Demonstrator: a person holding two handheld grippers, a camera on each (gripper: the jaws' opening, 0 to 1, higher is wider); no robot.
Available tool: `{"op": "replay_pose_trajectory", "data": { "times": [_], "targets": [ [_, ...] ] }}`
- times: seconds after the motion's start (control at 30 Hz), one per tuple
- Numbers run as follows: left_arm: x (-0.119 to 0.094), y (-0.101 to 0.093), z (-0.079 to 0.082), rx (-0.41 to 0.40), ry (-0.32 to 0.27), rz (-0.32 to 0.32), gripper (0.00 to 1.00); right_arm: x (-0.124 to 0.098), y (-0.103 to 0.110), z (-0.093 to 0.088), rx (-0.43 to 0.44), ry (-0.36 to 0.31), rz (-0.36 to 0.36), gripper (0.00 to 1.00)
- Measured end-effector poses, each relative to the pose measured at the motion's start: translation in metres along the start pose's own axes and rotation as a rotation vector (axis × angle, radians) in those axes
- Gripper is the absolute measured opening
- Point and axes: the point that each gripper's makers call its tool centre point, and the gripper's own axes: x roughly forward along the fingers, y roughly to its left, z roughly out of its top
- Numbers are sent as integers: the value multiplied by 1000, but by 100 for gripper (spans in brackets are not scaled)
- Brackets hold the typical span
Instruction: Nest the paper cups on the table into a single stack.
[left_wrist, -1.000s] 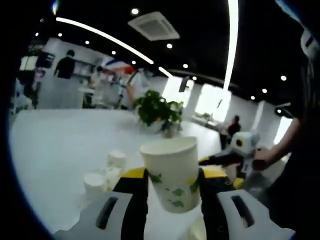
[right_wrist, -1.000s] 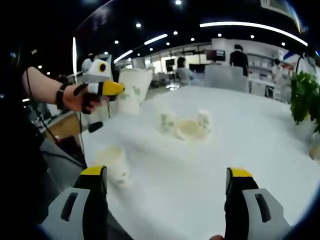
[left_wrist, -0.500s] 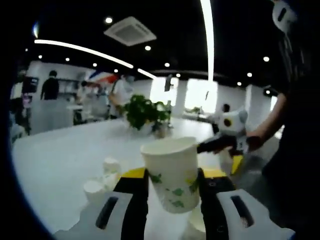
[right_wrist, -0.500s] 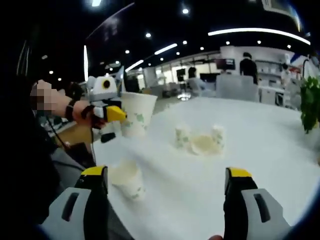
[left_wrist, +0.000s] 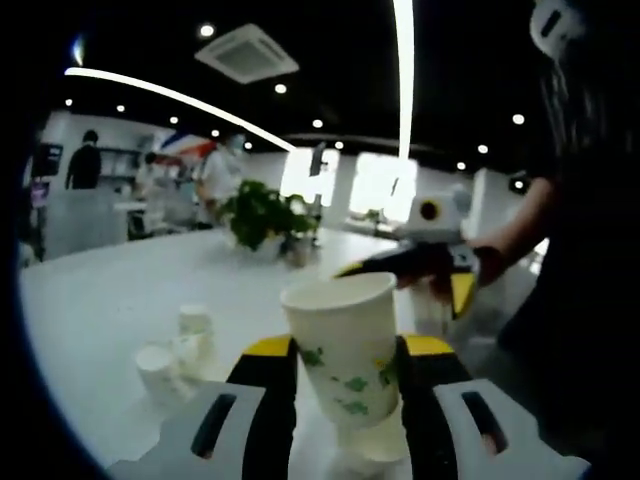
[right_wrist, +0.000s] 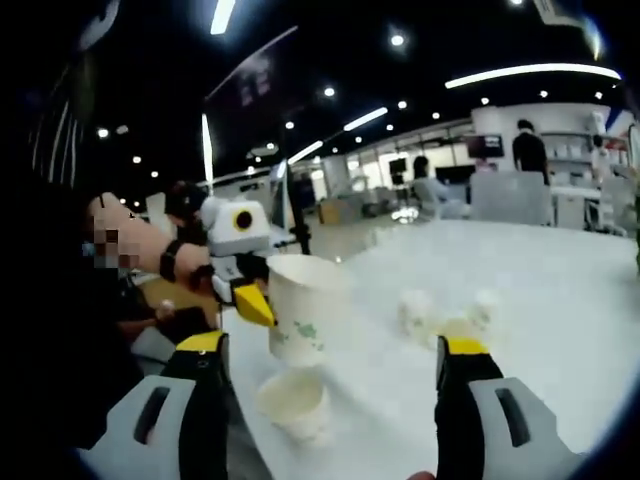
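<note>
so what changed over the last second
The left gripper carried its cup across until it hangs right above the cup on the table. Unchanged: the grip on that cup, the right gripper open and empty, the far cups in their cluster.

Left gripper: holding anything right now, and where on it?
Yes: the left gripper clamps a paper cup by its side walls, upright, below the rim.

Both grippers look the same: left gripper (left_wrist: 338, 375) and right gripper (right_wrist: 328, 375) have chunky light-grey jaw bodies with a dark slot in each, black inner faces and yellow tips. The person wears a dark sleeve (left_wrist: 570, 290) and a black wrist strap (right_wrist: 168, 262) behind the left gripper.
</note>
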Motion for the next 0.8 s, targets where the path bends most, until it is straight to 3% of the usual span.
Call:
{"op": "replay_pose_trajectory", "data": {
  "times": [0.47,0.8],
  "targets": [
    [1,-17,11,-28,-37,-67,38,15,16,27,104,-110,121,59],
    [5,-27,14,-31,-34,-106,38,23,28,32,100,-124,180,48]
  ]
}}
